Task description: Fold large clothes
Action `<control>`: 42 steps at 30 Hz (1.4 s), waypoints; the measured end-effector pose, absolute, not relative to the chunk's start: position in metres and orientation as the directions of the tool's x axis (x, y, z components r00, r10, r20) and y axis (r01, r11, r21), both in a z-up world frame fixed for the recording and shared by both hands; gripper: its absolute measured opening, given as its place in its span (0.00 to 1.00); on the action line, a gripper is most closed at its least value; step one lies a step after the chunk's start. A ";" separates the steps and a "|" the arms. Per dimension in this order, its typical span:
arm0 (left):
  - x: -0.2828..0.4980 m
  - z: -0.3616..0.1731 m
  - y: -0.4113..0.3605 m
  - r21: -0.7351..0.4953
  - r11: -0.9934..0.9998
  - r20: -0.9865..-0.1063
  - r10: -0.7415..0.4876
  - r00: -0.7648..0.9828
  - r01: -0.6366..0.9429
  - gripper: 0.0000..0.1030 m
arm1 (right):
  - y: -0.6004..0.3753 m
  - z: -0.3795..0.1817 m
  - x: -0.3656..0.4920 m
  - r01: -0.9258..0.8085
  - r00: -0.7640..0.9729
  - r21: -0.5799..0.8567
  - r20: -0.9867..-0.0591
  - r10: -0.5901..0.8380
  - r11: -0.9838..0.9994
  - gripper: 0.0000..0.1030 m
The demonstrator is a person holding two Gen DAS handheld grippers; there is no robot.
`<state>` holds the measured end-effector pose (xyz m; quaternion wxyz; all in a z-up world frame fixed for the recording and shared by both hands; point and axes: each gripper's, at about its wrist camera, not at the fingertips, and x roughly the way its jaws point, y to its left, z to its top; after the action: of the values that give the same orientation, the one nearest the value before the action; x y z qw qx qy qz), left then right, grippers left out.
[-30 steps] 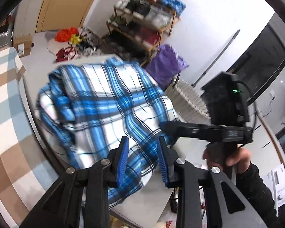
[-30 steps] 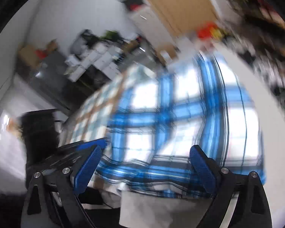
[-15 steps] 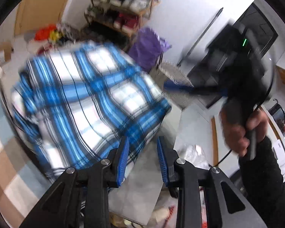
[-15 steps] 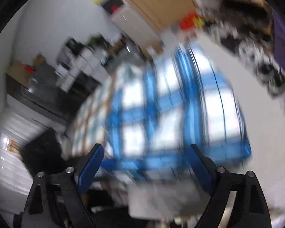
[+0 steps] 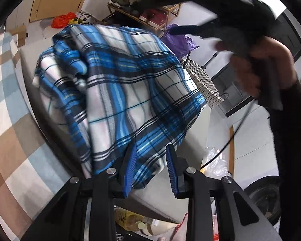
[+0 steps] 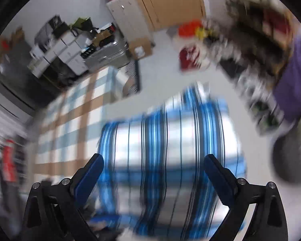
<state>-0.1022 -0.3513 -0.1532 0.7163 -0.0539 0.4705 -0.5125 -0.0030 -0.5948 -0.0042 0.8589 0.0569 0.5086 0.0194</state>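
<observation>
A blue, white and black plaid shirt (image 5: 120, 92) lies folded in a thick bundle on a pale grey table (image 5: 194, 138). My left gripper (image 5: 151, 168) is open at the bundle's near corner, with the cloth edge lying between its blue pads, not pinched. My right gripper (image 6: 153, 172) is wide open above the shirt (image 6: 170, 150), which is blurred by motion. In the left wrist view the right gripper's black body and the hand holding it (image 5: 250, 68) show at the upper right, above the table's far side.
A checked brown, blue and white rug (image 5: 8, 104) covers the floor at the left. A wicker basket (image 5: 202, 80), a purple bag (image 5: 178, 42) and a shoe rack (image 5: 146, 6) stand beyond the table. Bottles and bags (image 5: 134, 221) sit below the near edge.
My left gripper has moved in to the shirt's near corner, so the cloth edge now lies between its pads. My right gripper has swung up and across over the shirt, staying open.
</observation>
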 end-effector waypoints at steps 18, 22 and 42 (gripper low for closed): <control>-0.157 -0.077 -0.293 -0.351 0.632 -0.584 -0.725 0.366 0.691 0.24 | -0.592 0.036 -0.175 0.165 0.766 0.255 -0.642 0.040 0.953 1.00; -0.187 -0.043 -0.266 -0.246 0.711 -0.506 -0.674 0.538 0.659 0.81 | -0.554 0.049 -0.271 0.175 0.894 0.216 -0.443 -0.063 0.961 1.00; -0.315 -0.043 -0.205 -0.102 0.786 -0.233 -0.615 0.754 0.609 0.99 | -0.413 0.014 -0.435 0.350 0.909 0.029 -0.253 -0.331 0.936 1.00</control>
<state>-0.3148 -0.2052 -0.0426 0.9363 -0.0100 0.1282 -0.3268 -0.4352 -0.4129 0.0140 0.9763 0.0370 0.1228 -0.1744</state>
